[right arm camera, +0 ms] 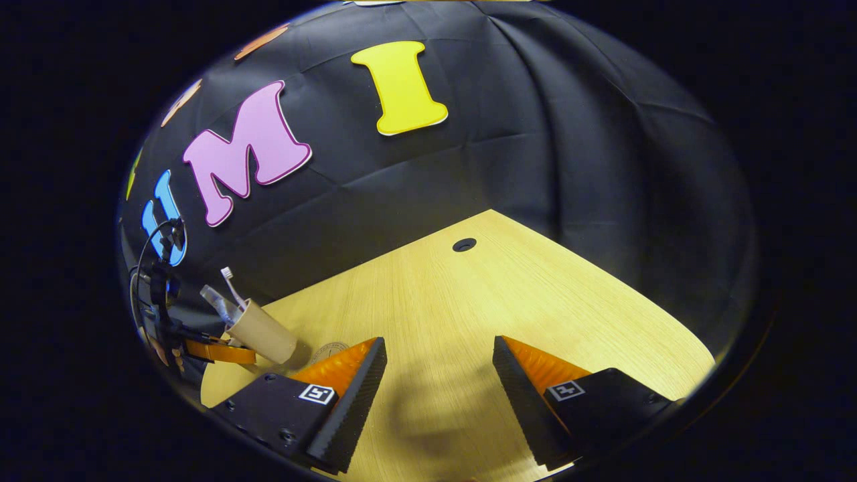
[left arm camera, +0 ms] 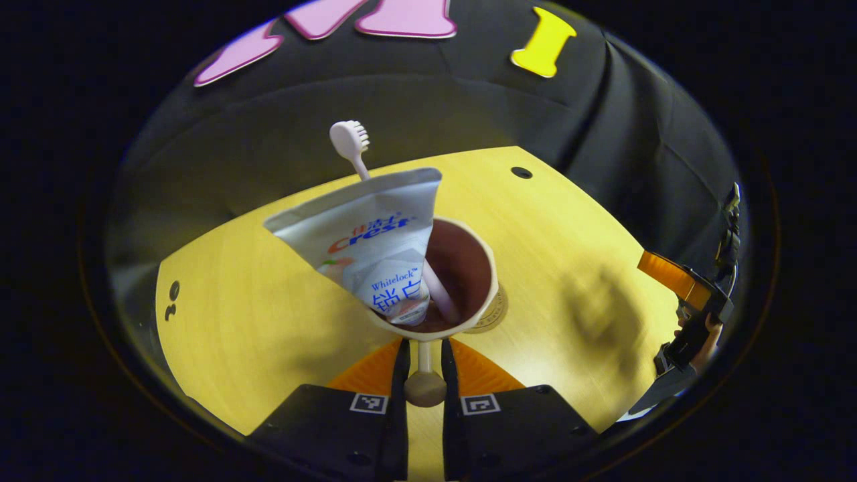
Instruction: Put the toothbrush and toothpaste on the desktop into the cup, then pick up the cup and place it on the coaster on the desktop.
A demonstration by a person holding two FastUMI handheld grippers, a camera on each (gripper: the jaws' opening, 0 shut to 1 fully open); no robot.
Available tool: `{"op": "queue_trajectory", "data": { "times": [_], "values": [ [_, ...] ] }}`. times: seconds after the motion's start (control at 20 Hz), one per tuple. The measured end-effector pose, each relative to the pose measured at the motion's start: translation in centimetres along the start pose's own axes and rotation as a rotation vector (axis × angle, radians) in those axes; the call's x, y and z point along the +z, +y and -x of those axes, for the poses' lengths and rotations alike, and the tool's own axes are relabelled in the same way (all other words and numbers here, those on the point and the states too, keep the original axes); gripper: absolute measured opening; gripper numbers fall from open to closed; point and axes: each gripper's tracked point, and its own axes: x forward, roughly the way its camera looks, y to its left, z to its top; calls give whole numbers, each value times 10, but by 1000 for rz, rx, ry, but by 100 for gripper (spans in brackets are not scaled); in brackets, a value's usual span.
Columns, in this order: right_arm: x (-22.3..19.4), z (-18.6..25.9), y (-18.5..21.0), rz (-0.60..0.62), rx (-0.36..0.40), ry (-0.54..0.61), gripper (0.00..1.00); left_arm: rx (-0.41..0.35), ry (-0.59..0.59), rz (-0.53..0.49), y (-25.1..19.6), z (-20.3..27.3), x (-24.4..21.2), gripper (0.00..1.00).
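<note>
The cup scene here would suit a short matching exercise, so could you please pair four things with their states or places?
Things:
1. toothpaste
2. toothbrush
3. left tongs
4. right tongs

States or places:
A. open above the bare desktop
B. closed on the handle of the cup
C. bristled head sticking up above the tube
D. tube leaning out over the cup's rim

Pairs: 1-D, 2-C, 3-B, 4-A

a pale wooden desktop (right arm camera: 469,301) with a round hole (right arm camera: 464,244) meets the black cloth wall (right arm camera: 569,167)
</note>
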Motion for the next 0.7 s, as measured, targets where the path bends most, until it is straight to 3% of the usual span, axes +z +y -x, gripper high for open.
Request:
{"op": "queue_trajectory", "data": {
  "times": [0.1, 0.15, 0.2, 0.65, 0.7],
  "values": [
    [-1, 2, -2, -3, -1, 0, 98, -22, -1, -30, -15, -10, 5, 25],
    [-1, 2, -2, -2, -3, -1, 98, -32, 0, -43, -21, -15, 7, 20],
    [0, 3, -2, -1, -3, -3, 98, -40, 2, -51, -26, -20, 8, 25],
    [-10, 11, 1, -2, 8, 12, 98, -53, 45, -51, -39, -39, 7, 25],
    [-11, 11, 2, 0, 14, 14, 98, -47, 45, -57, -38, -40, 6, 29]
  ]
}}
